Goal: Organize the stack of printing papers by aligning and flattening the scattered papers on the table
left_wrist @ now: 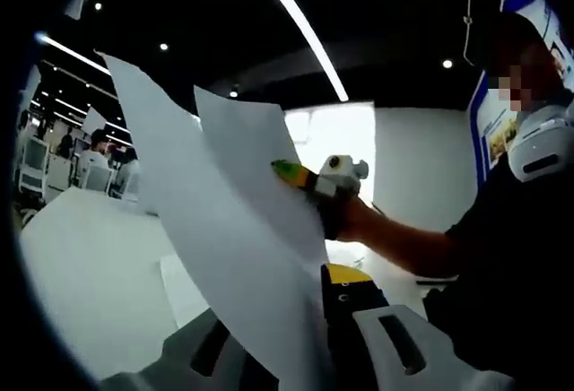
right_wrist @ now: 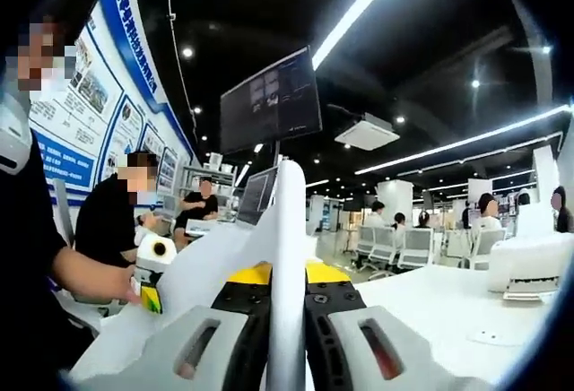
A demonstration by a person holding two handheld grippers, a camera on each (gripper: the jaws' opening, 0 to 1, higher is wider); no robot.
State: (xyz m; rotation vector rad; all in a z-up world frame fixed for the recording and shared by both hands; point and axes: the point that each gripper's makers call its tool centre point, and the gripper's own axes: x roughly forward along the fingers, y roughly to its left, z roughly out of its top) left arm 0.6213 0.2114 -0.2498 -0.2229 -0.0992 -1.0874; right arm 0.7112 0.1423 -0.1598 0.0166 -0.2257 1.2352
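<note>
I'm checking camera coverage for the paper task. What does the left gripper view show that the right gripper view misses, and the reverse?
Left gripper view: two white paper sheets seen broadside, raised off the white table, with the right claw pinching the nearer sheet's edge.

Right gripper view: a dark hanging monitor, seated people, and the left claw at the paper's far end.

Both: each view's own claw shut on the paper, edge-on in the right gripper view.

White sheets of paper (left_wrist: pixel 224 230) you hold raised off the table, fanned and uneven, seen edge-on (right_wrist: pixel 289 265) in your right gripper view, upright, slightly bowed
</note>
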